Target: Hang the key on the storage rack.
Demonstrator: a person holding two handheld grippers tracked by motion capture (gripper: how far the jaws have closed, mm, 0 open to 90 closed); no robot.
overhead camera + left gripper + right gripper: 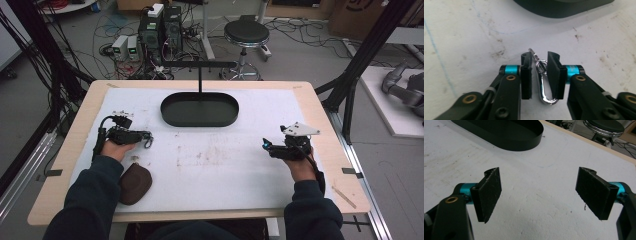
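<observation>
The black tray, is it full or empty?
Empty: the black tray shows a bare dark bottom in the high view.

Dim room, soft shadows, slight blur

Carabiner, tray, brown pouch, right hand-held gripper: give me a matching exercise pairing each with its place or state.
Things:
1. carabiner
2. black oval tray
3. brown pouch
4. right hand-held gripper

Places or states:
A. jaws wide apart over bare white mat
B. between the pads of the left hand-held gripper
C. far middle of the table, bearing an upright post
D. near edge, beside the left forearm

Pairs: 1-B, 2-C, 3-D, 4-A
</observation>
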